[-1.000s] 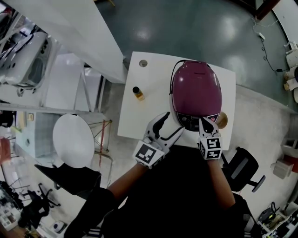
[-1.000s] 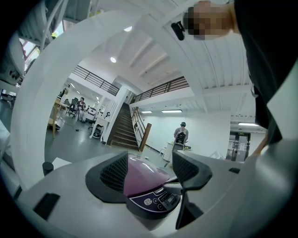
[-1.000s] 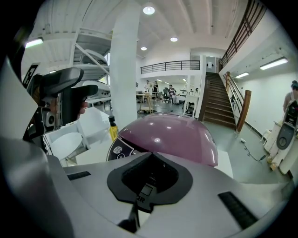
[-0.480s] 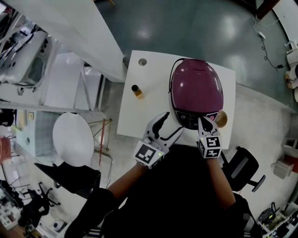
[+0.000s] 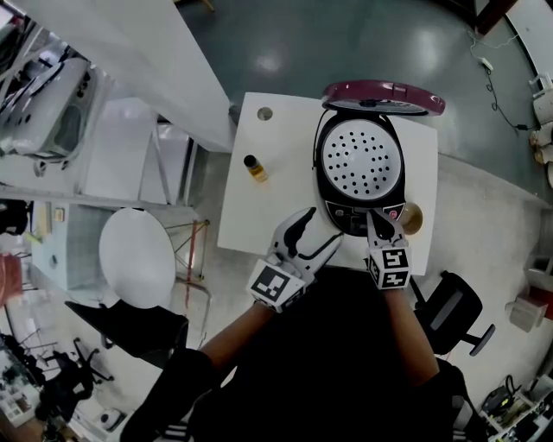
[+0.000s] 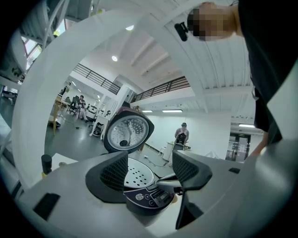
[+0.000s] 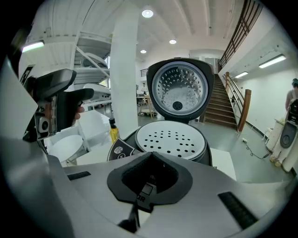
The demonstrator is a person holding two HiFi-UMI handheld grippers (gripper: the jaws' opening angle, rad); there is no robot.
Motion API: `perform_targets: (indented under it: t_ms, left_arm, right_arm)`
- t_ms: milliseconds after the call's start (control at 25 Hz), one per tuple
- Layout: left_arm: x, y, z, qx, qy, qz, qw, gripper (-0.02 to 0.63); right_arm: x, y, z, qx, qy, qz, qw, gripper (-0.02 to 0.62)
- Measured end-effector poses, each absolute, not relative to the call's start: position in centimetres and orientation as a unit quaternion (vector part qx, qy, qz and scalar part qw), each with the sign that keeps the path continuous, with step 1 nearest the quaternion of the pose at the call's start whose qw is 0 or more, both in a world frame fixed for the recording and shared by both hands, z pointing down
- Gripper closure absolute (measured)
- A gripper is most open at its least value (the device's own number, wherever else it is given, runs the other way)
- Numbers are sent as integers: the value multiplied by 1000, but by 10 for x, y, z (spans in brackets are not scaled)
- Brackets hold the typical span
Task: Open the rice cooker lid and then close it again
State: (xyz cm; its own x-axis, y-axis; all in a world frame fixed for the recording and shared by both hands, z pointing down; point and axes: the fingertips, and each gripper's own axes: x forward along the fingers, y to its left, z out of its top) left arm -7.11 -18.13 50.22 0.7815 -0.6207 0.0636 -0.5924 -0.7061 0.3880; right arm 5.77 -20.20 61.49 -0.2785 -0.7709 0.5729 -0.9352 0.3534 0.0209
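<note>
Light was bright and even, falling from above. Round ceiling lamps [image 7: 147, 13] burned as white spots in the right gripper view, and soft glare patches lay on the glossy dark teal floor [image 5: 268, 62] in the head view. The white square table [image 5: 276, 190] was nearly overexposed, with hardly any shadow. The shiny metal underside of the raised rice cooker lid [image 7: 179, 90] caught highlights. Both gripper views had round black vignettes and strong fisheye bending, and the nearest parts at the bottom of each were soft. The head view's edges curved too.

Black short-sleeved top [image 5: 320, 363]. White plastic left gripper [image 5: 316, 231] and right gripper [image 5: 374, 217], black-padded, each carrying a black-and-white square-marker cube [image 5: 276, 287].
</note>
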Motion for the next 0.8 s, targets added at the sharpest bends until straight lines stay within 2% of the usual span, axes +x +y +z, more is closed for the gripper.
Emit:
perform_targets:
  t_ms: [480, 800]
  left_arm:
    - [-56, -183, 505, 928, -309, -45, 203, 330]
    - [-59, -195, 504, 924, -313, -43, 216, 330]
  right_arm:
    - [58, -203, 615, 551, -781, 161, 245, 595]
    - [60, -204, 614, 543, -790, 192, 211, 595]
